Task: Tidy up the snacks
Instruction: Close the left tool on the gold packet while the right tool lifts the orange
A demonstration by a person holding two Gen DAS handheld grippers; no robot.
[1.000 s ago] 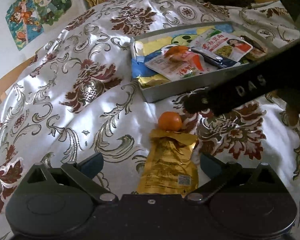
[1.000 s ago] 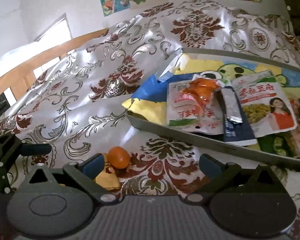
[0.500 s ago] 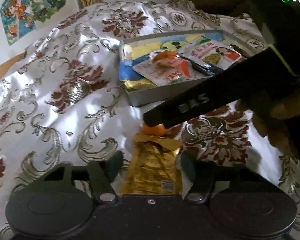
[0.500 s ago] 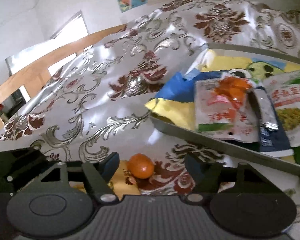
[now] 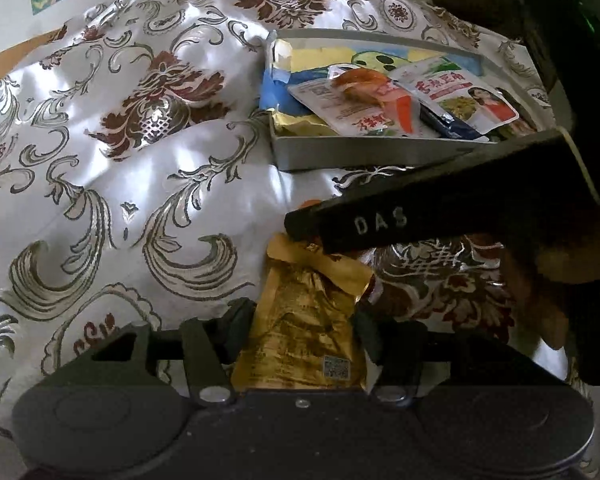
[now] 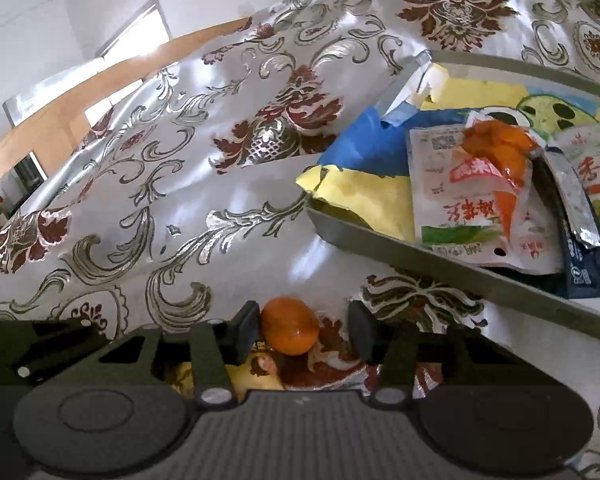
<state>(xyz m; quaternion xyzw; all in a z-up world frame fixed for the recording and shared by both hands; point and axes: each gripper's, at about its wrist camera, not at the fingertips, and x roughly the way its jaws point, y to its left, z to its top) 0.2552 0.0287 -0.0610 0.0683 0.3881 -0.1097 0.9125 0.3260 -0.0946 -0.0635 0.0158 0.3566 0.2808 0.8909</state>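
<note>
The left tongs sit low over the cloth-covered bench, their two fingers pressed against the sides of a gold pouch that lies flat between them, its crumpled top pointing away from the tongs. They are pinching the pouch.

The right tongs are spread, with a small orange between the pads. The left pad is just beside the fruit, perhaps touching it; the right pad stands clear of it. The orange rests on the bench, just beyond the far end of the gold pouch, part of which shows under the right tongs. From the left wrist view, one long black finger of the right tongs reaches in from the right side and crosses just past the pouch's top, hiding nearly all of the orange.

Farther ahead of both tongs, and to their right, stands a shallow grey tray lined with yellow and blue paper. Inside it lie several snack packets: a white packet with red print with an orange wrapper on top, a dark blue packet beside it, and a white and green packet showing a woman.
</note>
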